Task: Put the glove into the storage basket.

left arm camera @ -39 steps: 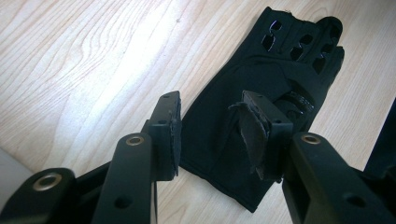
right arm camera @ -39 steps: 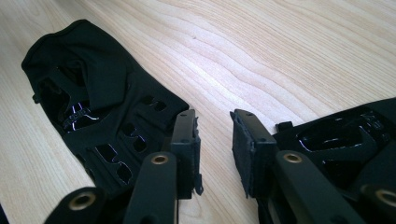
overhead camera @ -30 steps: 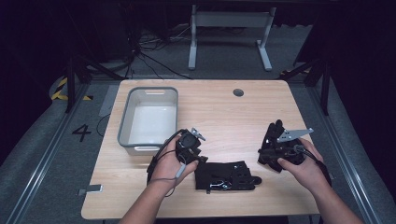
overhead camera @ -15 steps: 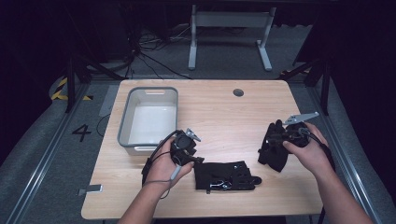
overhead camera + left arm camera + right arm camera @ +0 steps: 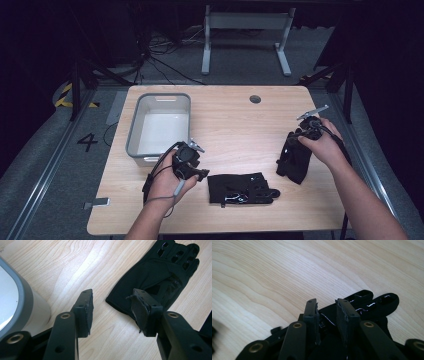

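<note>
One black glove [image 5: 242, 188] lies flat near the table's front edge. Just left of it my left gripper [image 5: 201, 173] is open; its jaws have just been opening. In the left gripper view bare wood lies between the left gripper's [image 5: 112, 307] pads, and the flat glove [image 5: 160, 272] starts under the right-hand jaw. A second black glove [image 5: 294, 159] hangs at the right with my right gripper [image 5: 295, 141] shut on its upper part. The right gripper's [image 5: 327, 307] jaws have closed slightly further on the held glove's fabric [image 5: 372, 302].
A grey tub [image 5: 131, 136] with a white inside stands at the table's left, close behind my left hand; its corner [image 5: 15, 307] is beside the left jaw. A round cable hole [image 5: 255, 99] sits at the table's back.
My right hand has moved toward the table's far right edge with its glove still in the jaws. My left gripper has slid slightly left and its jaws stand wider. The flat glove has not moved.
</note>
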A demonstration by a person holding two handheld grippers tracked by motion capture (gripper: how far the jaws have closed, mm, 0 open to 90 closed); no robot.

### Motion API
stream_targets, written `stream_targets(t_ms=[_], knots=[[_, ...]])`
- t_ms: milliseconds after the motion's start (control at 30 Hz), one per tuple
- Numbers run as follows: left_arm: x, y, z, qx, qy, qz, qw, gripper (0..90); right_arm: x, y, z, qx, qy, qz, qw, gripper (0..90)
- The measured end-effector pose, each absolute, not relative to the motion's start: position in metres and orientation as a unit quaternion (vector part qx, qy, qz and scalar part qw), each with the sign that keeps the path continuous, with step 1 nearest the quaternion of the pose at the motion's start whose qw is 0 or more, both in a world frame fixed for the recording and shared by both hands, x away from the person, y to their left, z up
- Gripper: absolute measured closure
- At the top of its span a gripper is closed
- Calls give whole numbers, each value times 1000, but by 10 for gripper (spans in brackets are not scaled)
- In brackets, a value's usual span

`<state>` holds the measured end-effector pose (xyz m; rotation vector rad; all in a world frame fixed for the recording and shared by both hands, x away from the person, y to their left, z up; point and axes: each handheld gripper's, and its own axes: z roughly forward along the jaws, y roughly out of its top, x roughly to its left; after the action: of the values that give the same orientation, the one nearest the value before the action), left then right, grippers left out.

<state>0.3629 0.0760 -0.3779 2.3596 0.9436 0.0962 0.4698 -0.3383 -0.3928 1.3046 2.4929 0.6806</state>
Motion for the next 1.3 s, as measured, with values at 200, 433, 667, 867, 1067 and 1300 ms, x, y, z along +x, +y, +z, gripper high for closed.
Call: stream_targets(t_ms=[200, 433, 667, 867, 1067, 1300], knots=[[365, 73, -381, 889, 352, 32, 291, 516, 482, -335, -406, 458, 858, 203, 114, 673], [367, 71, -381, 889, 352, 30, 291, 515, 486, -332, -418, 470, 855, 187, 114, 617], [367, 70, -381, 891, 347, 29, 290, 505, 486, -328, -424, 480, 851, 181, 112, 537], [368, 67, -382, 893, 345, 28, 288, 501, 485, -317, -426, 477, 856, 147, 138, 544], [368, 65, -383, 895, 342, 26, 285, 497, 489, -322, -427, 489, 851, 167, 92, 703], [369, 62, -384, 897, 340, 24, 283, 493, 492, -324, -426, 480, 858, 164, 86, 768]])
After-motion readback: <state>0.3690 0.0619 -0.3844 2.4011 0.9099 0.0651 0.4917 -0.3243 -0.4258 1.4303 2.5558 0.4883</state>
